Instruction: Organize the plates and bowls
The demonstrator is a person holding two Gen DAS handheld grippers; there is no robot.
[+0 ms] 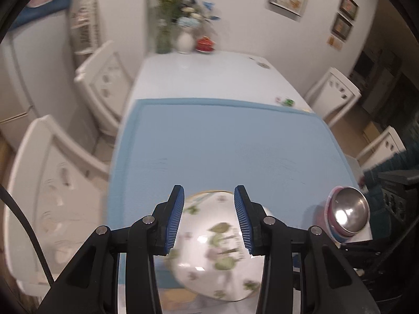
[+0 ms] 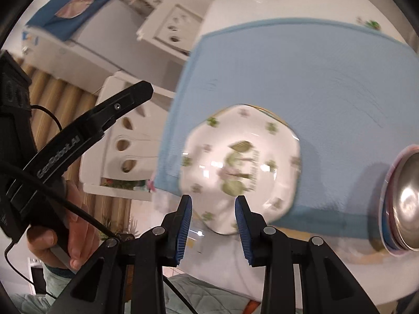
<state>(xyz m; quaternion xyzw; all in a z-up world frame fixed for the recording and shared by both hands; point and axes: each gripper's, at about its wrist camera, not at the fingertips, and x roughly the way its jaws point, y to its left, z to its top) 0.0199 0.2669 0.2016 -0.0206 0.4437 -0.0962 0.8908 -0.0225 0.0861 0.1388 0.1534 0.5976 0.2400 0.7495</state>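
A white plate with green and pink flowers [image 1: 209,248] [image 2: 241,162] lies flat at the near edge of the blue mat [image 1: 222,144] [image 2: 288,73] and overhangs it slightly. To its right stands a stack of bowls [image 1: 349,213] [image 2: 403,201], a shiny steel one nested in pink and blue ones. My left gripper [image 1: 209,191] hovers over the plate, open, with nothing between its blue pads. My right gripper [image 2: 213,198] hangs above the plate's near rim, also open and apart from it. The left tool's black finger [image 2: 125,99] shows left of the plate, held by a hand [image 2: 76,225].
The mat covers the near part of a white table [image 1: 204,78]. Vases with flowers [image 1: 183,39] and a red pot [image 1: 205,44] stand at its far end. White chairs [image 1: 104,78] [image 1: 335,91] flank both sides. A teal sleeve [image 1: 387,164] reaches in beside the bowls.
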